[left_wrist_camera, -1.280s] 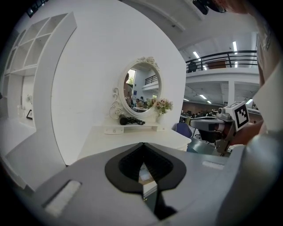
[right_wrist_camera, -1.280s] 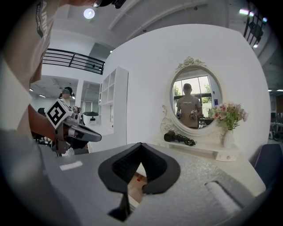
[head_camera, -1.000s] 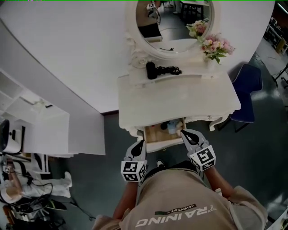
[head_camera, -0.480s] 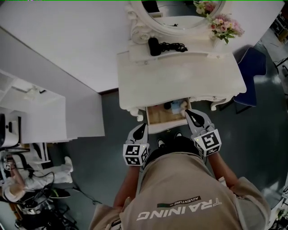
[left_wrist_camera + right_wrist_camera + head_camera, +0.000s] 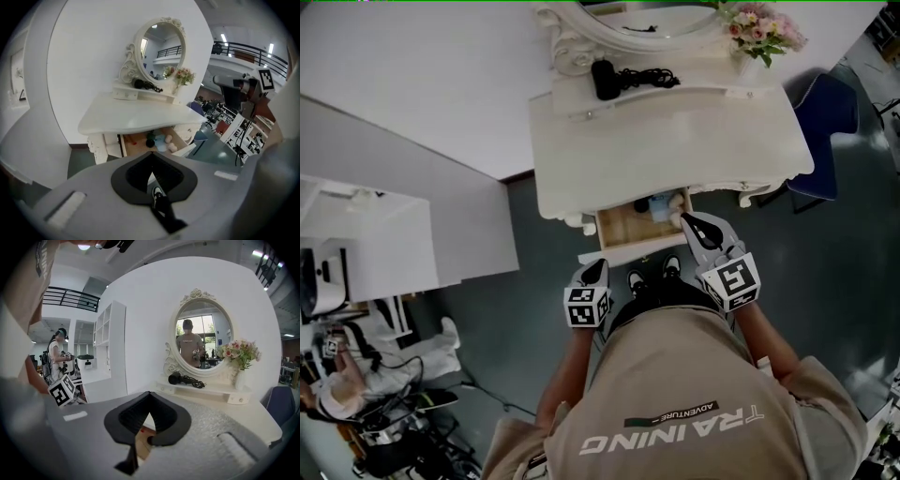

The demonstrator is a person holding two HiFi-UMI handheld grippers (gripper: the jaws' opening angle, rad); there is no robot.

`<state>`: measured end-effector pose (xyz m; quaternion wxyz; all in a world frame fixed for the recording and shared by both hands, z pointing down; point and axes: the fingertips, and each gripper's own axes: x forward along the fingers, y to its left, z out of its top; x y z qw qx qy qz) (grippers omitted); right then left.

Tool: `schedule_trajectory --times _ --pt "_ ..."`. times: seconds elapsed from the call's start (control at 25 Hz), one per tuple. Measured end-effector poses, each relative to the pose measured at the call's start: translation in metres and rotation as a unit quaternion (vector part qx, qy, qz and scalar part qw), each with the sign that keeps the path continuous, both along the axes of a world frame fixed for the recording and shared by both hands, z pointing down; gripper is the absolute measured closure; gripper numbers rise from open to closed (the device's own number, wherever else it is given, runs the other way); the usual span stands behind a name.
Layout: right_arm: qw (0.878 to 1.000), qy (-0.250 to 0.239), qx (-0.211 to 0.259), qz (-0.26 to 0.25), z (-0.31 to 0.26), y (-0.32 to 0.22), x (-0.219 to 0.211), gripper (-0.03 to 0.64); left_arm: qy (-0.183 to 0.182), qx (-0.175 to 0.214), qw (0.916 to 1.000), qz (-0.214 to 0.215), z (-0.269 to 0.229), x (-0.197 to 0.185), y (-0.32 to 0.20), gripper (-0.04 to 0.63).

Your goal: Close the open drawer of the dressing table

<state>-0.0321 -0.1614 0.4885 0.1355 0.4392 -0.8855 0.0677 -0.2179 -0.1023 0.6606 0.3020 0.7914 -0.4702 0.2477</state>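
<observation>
Head view: drawer [image 5: 625, 230] open at the table [image 5: 675, 150] front, small items inside. Right gripper [image 5: 684, 219] at its right front corner, contact unclear. Left gripper [image 5: 599, 266] just short of the front panel. Both claws pinched closed, empty.

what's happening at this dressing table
A person holding a gripper in each hand stands at a white dressing table whose drawer is open, small items inside. The right gripper, jaws together and empty, reaches to the drawer's right front corner. The left gripper, also shut, hangs lower, short of the drawer front.
</observation>
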Motion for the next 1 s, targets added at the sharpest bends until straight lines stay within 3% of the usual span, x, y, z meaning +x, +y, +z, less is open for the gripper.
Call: schedule_trajectory --times 0.2,0.6,1.0 --pt "1.0 0.0 -0.027 -0.001 0.02 -0.006 0.003 0.614 -0.019 -0.069 0.9973 0.016 0.057 0.006 0.011 0.577" --pt "0.999 0.002 -0.033 0.005 0.015 0.001 0.002 0.614 -0.038 -0.15 0.9873 0.036 0.114 -0.001 0.046 0.577" --pt "0.999 0.015 -0.008 0.047 0.0 -0.007 0.029 0.614 0.018 -0.199 0.979 -0.038 0.145 -0.02 0.043 0.577"
